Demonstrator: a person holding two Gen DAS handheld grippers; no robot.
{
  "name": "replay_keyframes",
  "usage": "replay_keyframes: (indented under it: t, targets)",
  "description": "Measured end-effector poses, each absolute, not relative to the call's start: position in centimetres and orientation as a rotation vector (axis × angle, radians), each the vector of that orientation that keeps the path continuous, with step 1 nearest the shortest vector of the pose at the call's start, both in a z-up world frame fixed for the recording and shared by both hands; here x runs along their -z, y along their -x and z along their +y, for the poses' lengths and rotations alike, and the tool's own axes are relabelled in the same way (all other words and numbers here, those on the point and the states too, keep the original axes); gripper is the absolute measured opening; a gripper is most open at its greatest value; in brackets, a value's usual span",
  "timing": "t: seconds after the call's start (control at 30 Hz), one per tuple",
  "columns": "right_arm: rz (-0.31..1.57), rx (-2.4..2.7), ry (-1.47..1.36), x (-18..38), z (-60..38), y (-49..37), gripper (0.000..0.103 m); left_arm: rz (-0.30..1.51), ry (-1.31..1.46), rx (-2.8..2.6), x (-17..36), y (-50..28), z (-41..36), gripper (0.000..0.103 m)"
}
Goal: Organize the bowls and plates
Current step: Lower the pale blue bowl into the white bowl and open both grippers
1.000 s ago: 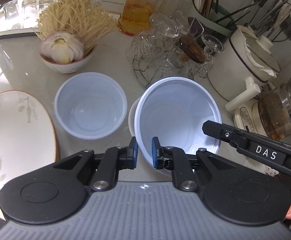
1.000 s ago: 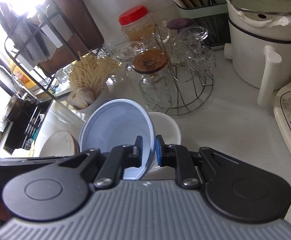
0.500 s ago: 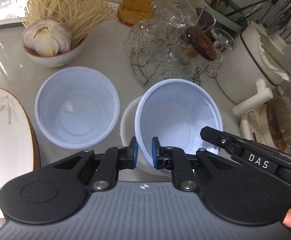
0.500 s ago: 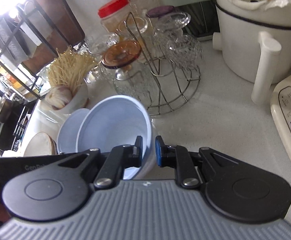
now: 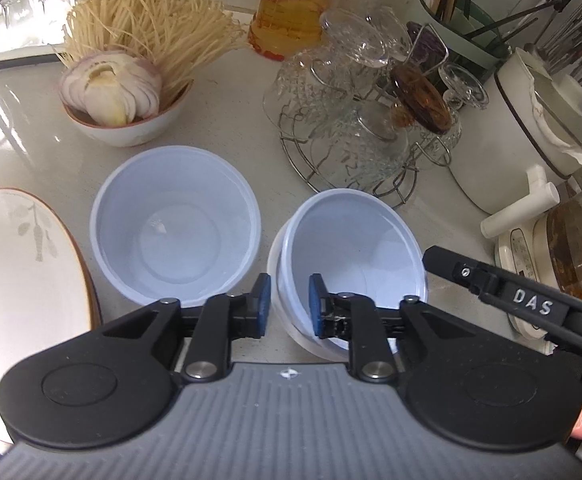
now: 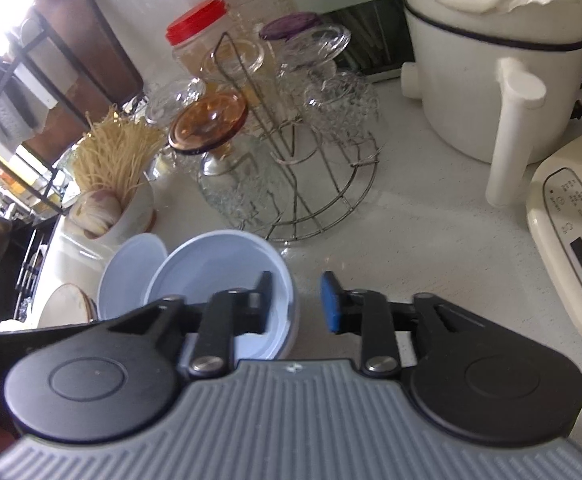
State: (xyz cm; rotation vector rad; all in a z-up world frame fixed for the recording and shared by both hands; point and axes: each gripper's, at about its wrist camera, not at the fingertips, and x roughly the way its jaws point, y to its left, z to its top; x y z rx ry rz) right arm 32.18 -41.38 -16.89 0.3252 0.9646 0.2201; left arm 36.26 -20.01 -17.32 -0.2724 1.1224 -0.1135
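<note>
A pale blue plastic bowl (image 5: 355,240) sits nested in a white bowl (image 5: 279,280) on the counter. My left gripper (image 5: 289,304) is open, its fingers astride the near rim without pinching it. My right gripper (image 6: 297,300) is open too, straddling the same blue bowl's (image 6: 219,268) right rim; it shows in the left wrist view (image 5: 491,284) too. A second pale blue bowl (image 5: 175,224) stands empty to the left. A white plate with a brown rim (image 5: 23,272) lies at the far left.
A bowl of onion and enoki mushrooms (image 5: 127,92) stands behind the blue bowls. A wire rack of glass cups (image 5: 363,136), a red-lidded jar (image 5: 291,20), a white electric pot (image 5: 531,132), a utensil holder and a glass kettle base (image 6: 571,248) crowd the back and right.
Both grippers lowered the pale blue bowl into the white bowl, then opened, letting go of its rim. The bowl now sits level instead of tilted.
</note>
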Motion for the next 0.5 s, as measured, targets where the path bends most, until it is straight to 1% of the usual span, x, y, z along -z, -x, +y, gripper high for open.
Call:
replay_keyframes:
  t: [0.1,0.5]
  targets:
    - [0.954,-0.215,-0.319,16.5,-41.5,-31.8,0.037,1.109,0.268,0.118,16.7,-36.0,-19.7,0.029]
    - [0.916,-0.223,-0.328,14.0,-40.4,-28.8,0.037,1.027,0.236,0.132,13.2,-33.2,-18.6,0.030]
